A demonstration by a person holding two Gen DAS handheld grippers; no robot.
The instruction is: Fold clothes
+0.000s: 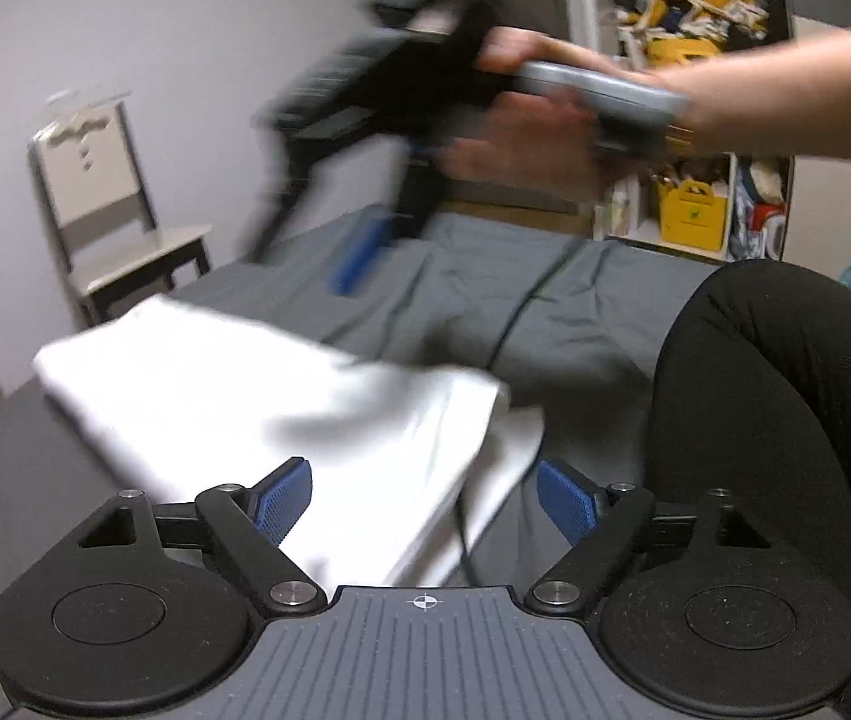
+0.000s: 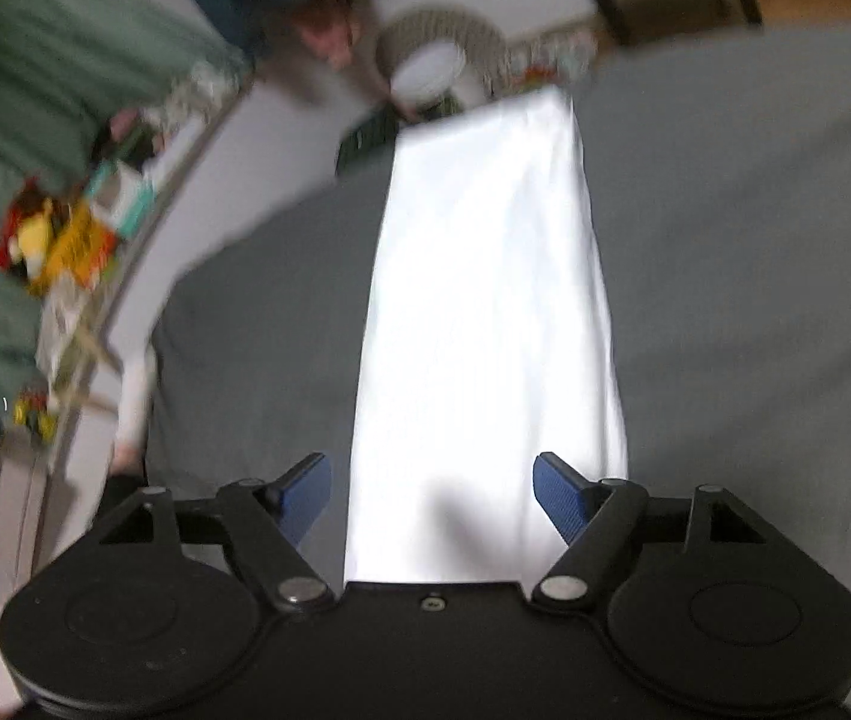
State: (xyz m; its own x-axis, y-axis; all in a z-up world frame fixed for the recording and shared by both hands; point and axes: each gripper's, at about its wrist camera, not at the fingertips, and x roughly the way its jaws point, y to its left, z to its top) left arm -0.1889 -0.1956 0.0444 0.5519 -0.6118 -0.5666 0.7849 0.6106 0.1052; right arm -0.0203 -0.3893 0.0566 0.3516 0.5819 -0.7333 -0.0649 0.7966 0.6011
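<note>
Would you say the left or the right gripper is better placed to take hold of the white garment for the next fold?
Probably the left gripper: it is open, low, with the white garment edge between its fingers. The right gripper, also open, hovers higher above it.

Bare grey bed sheet lies open right of the white garment; 1 black-clad leg (near right) blocks the left gripper.

Right gripper motion-blurred in left wrist view, jaws unreadable; white cloth's near end hidden under gripper body; shelf clutter smeared.
</note>
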